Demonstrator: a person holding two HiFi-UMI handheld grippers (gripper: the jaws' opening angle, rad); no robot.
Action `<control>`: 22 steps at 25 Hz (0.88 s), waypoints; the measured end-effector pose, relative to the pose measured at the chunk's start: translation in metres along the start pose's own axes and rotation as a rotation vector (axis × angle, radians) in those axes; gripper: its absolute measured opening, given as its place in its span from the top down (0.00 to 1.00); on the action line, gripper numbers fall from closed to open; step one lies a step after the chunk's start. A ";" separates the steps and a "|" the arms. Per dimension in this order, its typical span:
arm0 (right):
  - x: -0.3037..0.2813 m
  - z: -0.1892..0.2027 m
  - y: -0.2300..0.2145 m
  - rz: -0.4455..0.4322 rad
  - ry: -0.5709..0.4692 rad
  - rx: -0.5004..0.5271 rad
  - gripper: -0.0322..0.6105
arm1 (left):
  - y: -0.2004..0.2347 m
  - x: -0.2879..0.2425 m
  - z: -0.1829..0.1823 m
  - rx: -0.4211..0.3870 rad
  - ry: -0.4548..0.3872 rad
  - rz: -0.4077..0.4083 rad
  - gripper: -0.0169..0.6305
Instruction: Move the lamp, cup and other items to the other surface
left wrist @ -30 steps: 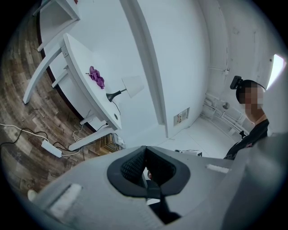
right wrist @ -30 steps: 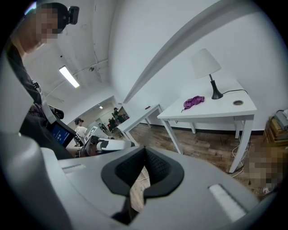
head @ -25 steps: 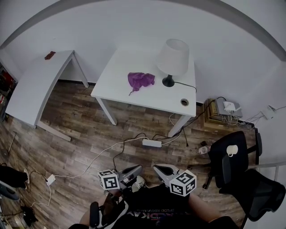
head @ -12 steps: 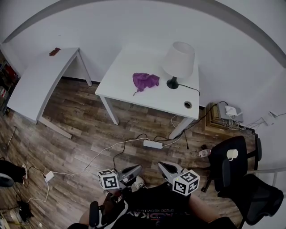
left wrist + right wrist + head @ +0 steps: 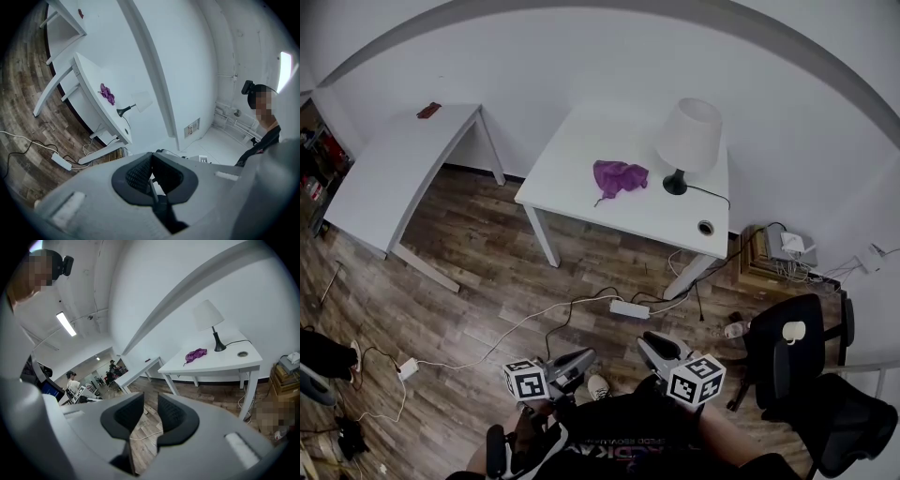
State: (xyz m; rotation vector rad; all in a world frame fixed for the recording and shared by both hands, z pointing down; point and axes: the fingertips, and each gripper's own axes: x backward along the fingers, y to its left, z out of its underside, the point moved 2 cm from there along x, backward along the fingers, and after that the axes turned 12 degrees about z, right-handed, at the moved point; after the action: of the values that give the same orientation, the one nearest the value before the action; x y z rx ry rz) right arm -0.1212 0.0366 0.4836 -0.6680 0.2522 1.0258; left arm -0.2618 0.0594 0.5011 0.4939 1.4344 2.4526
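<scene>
Plainly, the trouble lies ahead, since nothing is held. Well left of the lamp (image 5: 689, 139) stands the left bench (image 5: 384, 178), probably the goal, with one small dark thing (image 5: 428, 111) at its far corner. Between the person and the lamp, cables (image 5: 516, 328) and a power strip (image 5: 624, 308) lie on the floor (image 5: 487, 272); a foot could catch there during a carry. Just left of the lamp, the cloth (image 5: 619, 176) is limp and may trail. The lamp looks top-heavy, and its cord (image 5: 712, 192) runs right off the lamp bench (image 5: 581, 159). If it is still plugged in, it could pull taut and tip the lamp. Well right of the lamp and nearer the person, the cup (image 5: 792, 331) sits on a chair (image 5: 778, 361) that might swivel when nudged.

The left gripper (image 5: 578, 358) has its jaws together on nothing. The right gripper (image 5: 656, 345) has just been opening; its jaws stand slightly apart, only floor showing between them.
</scene>
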 end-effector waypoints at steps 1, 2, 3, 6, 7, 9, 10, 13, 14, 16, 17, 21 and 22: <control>-0.002 -0.001 0.000 0.001 0.001 0.002 0.80 | 0.001 0.003 -0.001 0.003 -0.008 -0.003 0.98; -0.003 -0.002 0.001 0.002 0.003 0.004 0.79 | 0.002 0.005 -0.001 0.008 -0.016 -0.007 0.98; -0.004 -0.004 0.001 0.002 0.005 0.005 0.79 | 0.003 0.007 -0.001 0.013 -0.023 -0.010 0.98; -0.007 -0.009 -0.002 0.002 0.002 0.011 0.79 | 0.006 0.010 0.000 0.016 -0.040 -0.014 0.98; -0.010 -0.012 -0.003 0.000 0.001 0.011 0.79 | 0.008 0.011 -0.001 0.014 -0.046 -0.017 0.98; -0.019 -0.017 -0.006 -0.010 0.005 0.006 0.79 | 0.010 0.010 -0.008 0.014 -0.055 -0.030 0.98; -0.024 -0.020 -0.007 -0.018 0.008 0.002 0.79 | 0.011 0.010 -0.011 0.012 -0.061 -0.037 0.98; -0.041 -0.028 -0.010 -0.048 0.021 -0.002 0.79 | 0.017 0.013 -0.023 -0.002 -0.097 -0.060 0.98; -0.047 -0.032 -0.010 -0.059 0.023 0.000 0.79 | 0.019 0.015 -0.027 -0.011 -0.111 -0.068 0.98; -0.059 -0.042 -0.008 -0.082 0.024 0.009 0.79 | 0.021 0.018 -0.036 -0.020 -0.136 -0.089 0.98; -0.065 -0.047 -0.007 -0.093 0.024 0.014 0.79 | 0.022 0.018 -0.040 -0.020 -0.145 -0.099 0.98; -0.089 -0.064 -0.009 -0.132 0.042 0.031 0.79 | 0.030 0.010 -0.057 -0.020 -0.175 -0.124 0.98; -0.094 -0.068 -0.012 -0.138 0.049 0.035 0.79 | 0.033 0.008 -0.061 -0.022 -0.182 -0.129 0.98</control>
State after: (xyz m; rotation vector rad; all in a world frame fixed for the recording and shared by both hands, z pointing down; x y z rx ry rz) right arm -0.1519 -0.0758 0.4822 -0.6704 0.2626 0.8722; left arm -0.2959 -0.0014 0.5030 0.5843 1.3221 2.2570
